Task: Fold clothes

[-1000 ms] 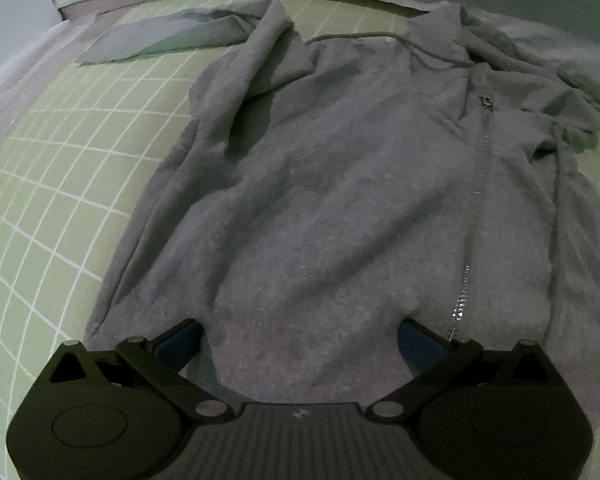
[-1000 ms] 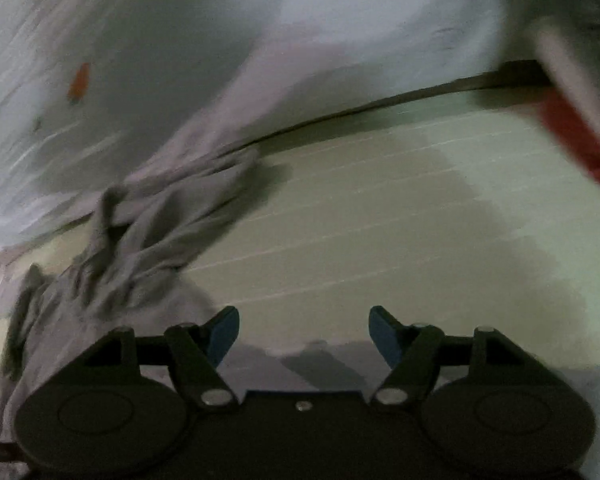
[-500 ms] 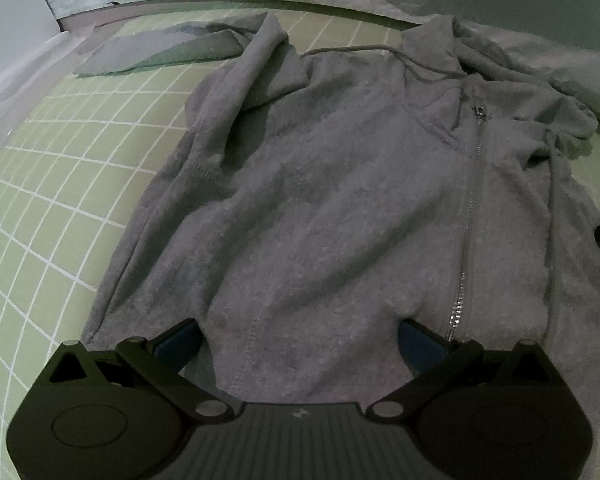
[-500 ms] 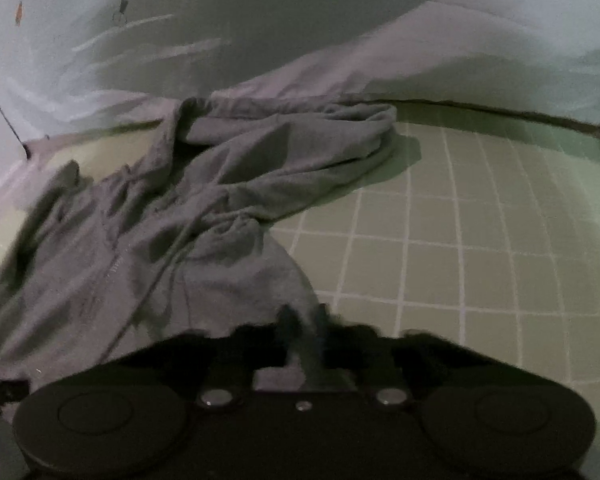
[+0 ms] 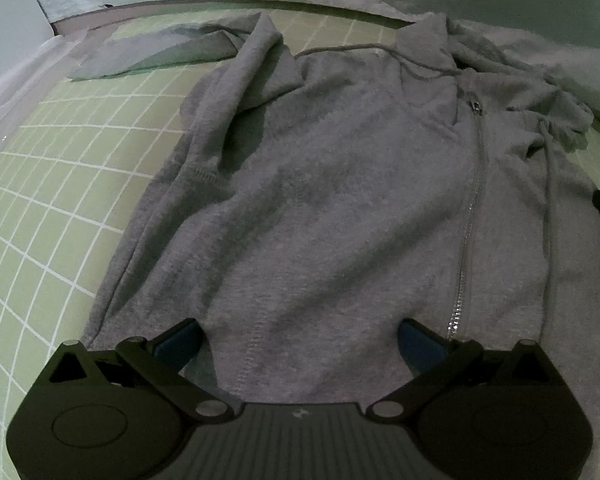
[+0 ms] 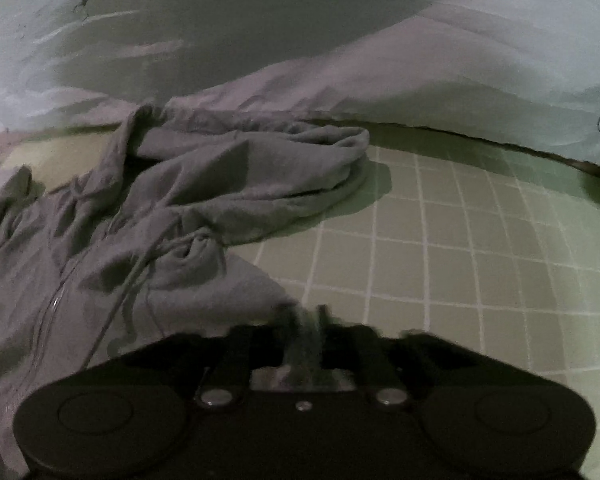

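Swinging across from the bare mat, the right gripper now sits at the right-hand hem edge of the grey zip-front hooded sweatshirt, where a second ago it faced only the pale green gridded cutting mat with its jaws spread. They snapped together half a second back and are now opening a little, yet a pinch of grey cloth stands between the blurred fingertips, so I judge the hem corner caught. The left gripper has not stirred: its blue-padded jaws stay spread wide over the bottom hem, the fabric bulging between them, pads apparently not pressing. The sweatshirt lies front-up on the mat, zip closed, hood and right sleeve bunched at the far end. With one corner taken, the first fold looks nearly ready; the left side still needs its grip.
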{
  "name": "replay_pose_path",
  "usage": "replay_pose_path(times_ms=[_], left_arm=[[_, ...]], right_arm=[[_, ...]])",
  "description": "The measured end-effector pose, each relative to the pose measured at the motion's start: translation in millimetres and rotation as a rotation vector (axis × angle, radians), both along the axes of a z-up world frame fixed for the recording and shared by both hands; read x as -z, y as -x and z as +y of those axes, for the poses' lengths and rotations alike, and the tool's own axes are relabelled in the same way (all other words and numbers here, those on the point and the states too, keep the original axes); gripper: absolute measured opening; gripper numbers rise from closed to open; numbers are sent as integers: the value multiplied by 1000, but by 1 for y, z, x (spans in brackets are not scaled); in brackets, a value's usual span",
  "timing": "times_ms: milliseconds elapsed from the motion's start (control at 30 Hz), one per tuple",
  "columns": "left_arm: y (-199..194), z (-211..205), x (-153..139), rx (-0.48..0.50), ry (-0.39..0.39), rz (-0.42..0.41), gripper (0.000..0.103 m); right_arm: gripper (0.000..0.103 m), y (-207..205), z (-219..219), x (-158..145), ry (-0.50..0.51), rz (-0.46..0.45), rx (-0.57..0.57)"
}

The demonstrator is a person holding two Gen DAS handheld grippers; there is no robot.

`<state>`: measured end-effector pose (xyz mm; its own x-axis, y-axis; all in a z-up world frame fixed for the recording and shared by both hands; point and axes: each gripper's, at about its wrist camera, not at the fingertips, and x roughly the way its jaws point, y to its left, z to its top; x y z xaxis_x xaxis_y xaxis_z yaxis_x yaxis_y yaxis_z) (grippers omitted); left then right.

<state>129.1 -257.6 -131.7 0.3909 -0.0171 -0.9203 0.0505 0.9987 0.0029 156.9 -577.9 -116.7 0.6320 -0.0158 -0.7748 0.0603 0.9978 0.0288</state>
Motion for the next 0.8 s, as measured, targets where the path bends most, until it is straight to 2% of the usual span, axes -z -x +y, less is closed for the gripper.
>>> replay_pose_path(times_ms=[33, 100, 167, 233, 333, 500, 667, 800], left_arm=[[0, 1, -1, 2, 2, 13, 103], [7, 5, -5, -5, 7, 22, 103], [15, 11, -11, -12, 16, 20, 103], [27, 21, -15, -19, 28, 10, 103], [47, 35, -23, -26, 44, -14, 103], [87, 61, -31, -1, 53, -53, 103], [104, 95, -32, 7, 55, -37, 103], [110, 120, -38, 36, 34, -51, 103]], right_arm=[[39, 9, 1, -6, 17, -8, 11], [50, 33, 3, -18, -3, -38, 34], [66, 61, 6, -27, -44, -64, 51], [69, 90, 14, -29, -84, -74, 59], [70, 127, 28, -26, -92, -47, 76], [81, 172, 60, -21, -118, -46, 101], [98, 194, 96, -21, -82, -27, 136], [98, 198, 119, -26, -73, -20, 176]])
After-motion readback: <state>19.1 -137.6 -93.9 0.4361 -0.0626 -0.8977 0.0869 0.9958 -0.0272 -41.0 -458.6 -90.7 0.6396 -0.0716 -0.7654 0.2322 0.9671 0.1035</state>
